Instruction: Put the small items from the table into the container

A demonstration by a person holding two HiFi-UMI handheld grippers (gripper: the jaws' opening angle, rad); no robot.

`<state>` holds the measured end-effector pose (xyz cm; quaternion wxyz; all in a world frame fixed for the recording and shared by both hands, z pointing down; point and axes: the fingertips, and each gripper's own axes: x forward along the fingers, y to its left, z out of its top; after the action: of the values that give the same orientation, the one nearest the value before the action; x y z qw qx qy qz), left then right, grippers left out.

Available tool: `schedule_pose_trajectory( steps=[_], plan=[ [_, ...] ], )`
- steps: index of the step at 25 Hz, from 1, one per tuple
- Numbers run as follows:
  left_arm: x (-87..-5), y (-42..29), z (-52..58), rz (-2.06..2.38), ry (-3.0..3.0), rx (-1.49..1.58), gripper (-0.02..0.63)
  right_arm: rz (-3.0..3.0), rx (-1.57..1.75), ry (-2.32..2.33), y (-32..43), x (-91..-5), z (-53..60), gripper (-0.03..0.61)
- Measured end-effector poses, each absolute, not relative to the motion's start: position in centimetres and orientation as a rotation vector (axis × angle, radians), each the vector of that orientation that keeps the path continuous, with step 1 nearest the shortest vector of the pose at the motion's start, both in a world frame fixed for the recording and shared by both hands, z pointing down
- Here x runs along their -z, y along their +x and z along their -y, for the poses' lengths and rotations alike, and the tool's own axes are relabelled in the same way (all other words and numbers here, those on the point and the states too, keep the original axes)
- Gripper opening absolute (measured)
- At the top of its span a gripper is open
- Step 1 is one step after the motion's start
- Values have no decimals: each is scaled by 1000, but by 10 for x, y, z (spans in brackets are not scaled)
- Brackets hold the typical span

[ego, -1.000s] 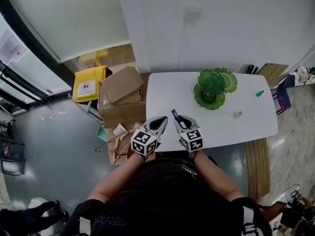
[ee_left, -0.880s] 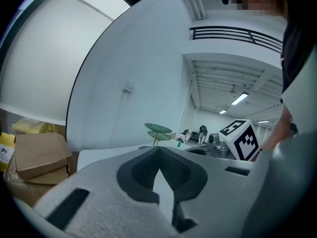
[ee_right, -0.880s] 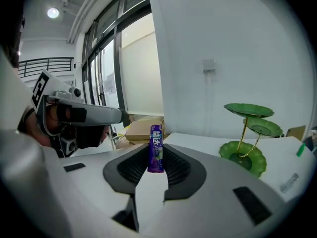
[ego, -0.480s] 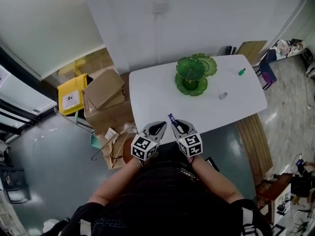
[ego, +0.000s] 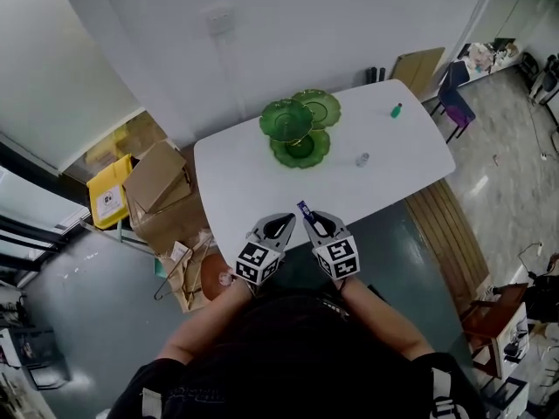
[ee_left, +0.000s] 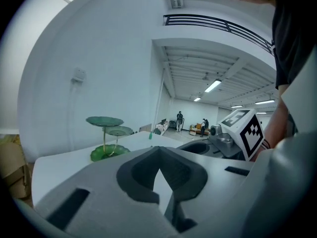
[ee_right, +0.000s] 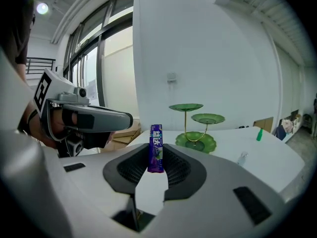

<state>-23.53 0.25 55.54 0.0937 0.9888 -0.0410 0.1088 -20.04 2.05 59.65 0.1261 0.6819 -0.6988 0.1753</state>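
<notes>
White Chinese characters, seemingly 益达, run down the purple pack (ee_right: 156, 150) gripped upright in the right tool (ee_right: 157, 158). The white label on a yellow box (ego: 119, 176) is too small to read.

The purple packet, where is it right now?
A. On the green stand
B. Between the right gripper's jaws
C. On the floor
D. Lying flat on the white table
B: the right gripper view shows the purple packet standing upright, pinched between the jaws of the right gripper, with the green stand farther back on the table.
</notes>
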Motion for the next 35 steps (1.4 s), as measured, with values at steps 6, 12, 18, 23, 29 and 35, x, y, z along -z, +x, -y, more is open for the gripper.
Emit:
schedule_pose_trajectory(
  steps=[6,12,18,23,29,35],
  plan=[
    [-552,-146,-49,155,2940,-308,8,2036,-492,2022,-108,-584,-73,91],
    [-554,-72,-94,194,2899,-277,8,2050,-464,2008,-35,-578,-121,91],
    [-566,-27,-135,129,2895,-354,8,2058,-518,2020,4,-586,-156,91],
    [-573,-18,-137,146,2870,-391,8,2064,-565,2027,14,-597,-165,91],
    [-583,-4,-126,141,2854,-401,8,2046,-587,2022,26,-604,-158,91],
    [-577,1,-92,164,2851,-373,8,2033,-599,2023,35,-606,-128,91]
  ],
)
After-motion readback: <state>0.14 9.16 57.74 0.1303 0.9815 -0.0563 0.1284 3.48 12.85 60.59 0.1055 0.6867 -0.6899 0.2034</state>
